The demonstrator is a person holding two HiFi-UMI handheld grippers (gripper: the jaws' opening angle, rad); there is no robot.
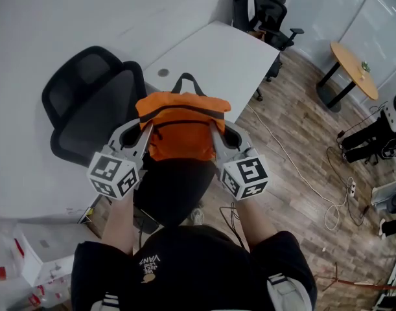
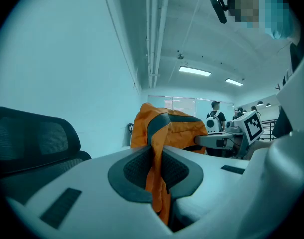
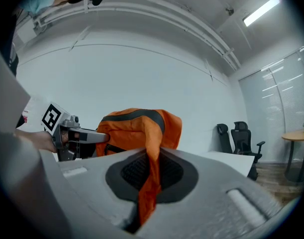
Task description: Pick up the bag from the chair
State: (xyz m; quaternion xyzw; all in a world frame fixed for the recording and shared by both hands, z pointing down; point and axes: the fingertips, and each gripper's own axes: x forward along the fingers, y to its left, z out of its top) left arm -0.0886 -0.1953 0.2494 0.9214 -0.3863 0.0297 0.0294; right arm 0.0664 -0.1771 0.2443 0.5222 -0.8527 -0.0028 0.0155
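Above chair (image 1: 94, 109), bag (image 1: 181, 135) between left hand-held gripper (image 1: 144, 135), right hand-held gripper (image 1: 217, 132); both clamp fabric.

chair seat (image 1: 175, 196) under bag (image 1: 183, 131), partly hidden

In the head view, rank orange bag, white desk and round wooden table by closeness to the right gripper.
1. Orange bag, pinched in the right gripper.
2. White desk, just beyond the bag.
3. Round wooden table, far right.
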